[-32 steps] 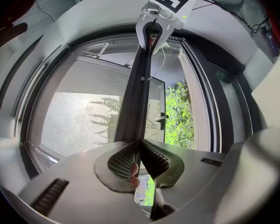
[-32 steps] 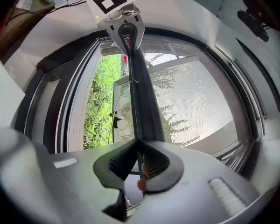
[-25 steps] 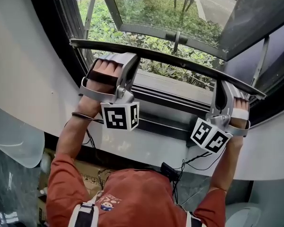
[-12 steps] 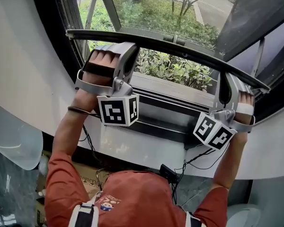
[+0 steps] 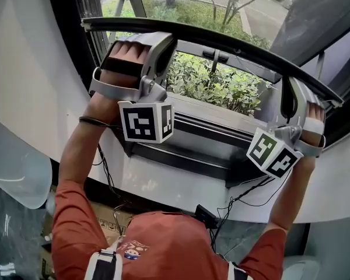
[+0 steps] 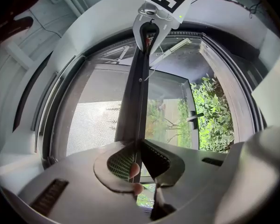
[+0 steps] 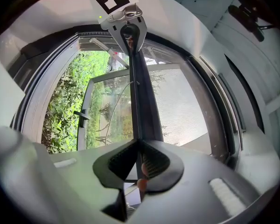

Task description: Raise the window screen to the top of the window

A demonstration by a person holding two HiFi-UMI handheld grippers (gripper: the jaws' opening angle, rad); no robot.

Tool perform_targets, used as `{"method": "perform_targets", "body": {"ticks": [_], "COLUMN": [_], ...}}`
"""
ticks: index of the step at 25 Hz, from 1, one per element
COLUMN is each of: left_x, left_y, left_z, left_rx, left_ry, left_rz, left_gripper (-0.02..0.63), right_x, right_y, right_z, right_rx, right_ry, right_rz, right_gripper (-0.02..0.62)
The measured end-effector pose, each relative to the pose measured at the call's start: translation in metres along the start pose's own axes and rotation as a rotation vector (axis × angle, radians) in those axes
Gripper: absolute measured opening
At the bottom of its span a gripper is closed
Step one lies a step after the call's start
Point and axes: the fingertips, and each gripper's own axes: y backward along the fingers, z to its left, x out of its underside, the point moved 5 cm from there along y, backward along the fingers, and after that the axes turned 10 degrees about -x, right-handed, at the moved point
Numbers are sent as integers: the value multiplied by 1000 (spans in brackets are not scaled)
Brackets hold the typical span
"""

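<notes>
In the head view, one dark bar of the window screen (image 5: 221, 42) runs across the upper part of the frame, from the upper left down to the right edge. The left claw (image 5: 162, 39) is clamped on it near its left end. The right claw (image 5: 291, 95) is clamped on it near its right end. The top of the window lies beyond the upper edge of the frame, so I judge that the bar must travel away from the person. Its long axis lies crosswise to that path, and neither claw is clearly nearer to the top.

In the left gripper view, the two jaws are closed on the bar at lower centre. The bar goes straight up the frame to the other claw at top centre. The screen mesh (image 6: 93, 120) fills the glass at the left of the bar.

In the right gripper view it is the same, only mirrored. The jaws grip the bar at lower centre and the mesh lies at its right.

I count one screen, one bar and two claws, and each claw has one marker cube (image 5: 146, 121).
</notes>
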Motion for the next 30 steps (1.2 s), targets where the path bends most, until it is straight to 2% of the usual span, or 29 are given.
{"method": "perform_targets", "body": {"ticks": [9, 15, 24, 27, 30], "left_x": [0, -5, -9, -10, -11], "left_y": [-9, -29, -42, -49, -57], "left_z": [20, 51, 68, 76, 88], "left_rx": [-94, -123, -184, -195, -218], "left_ry": [-5, -22, -69, -63, -93], "left_rz": [-6, -5, 8, 21, 23], "left_gripper": [51, 52, 52, 54, 54], "right_x": [-3, -4, -3, -3, -4], "right_y": [-4, -14, -21, -26, -29], "right_z": [-22, -58, -77, -88, -101], "right_rx": [90, 108, 153, 177, 199], "right_ry": [36, 63, 120, 119, 122], "right_rz": [6, 7, 25, 30, 31], "right_gripper": [51, 52, 52, 54, 54]}}
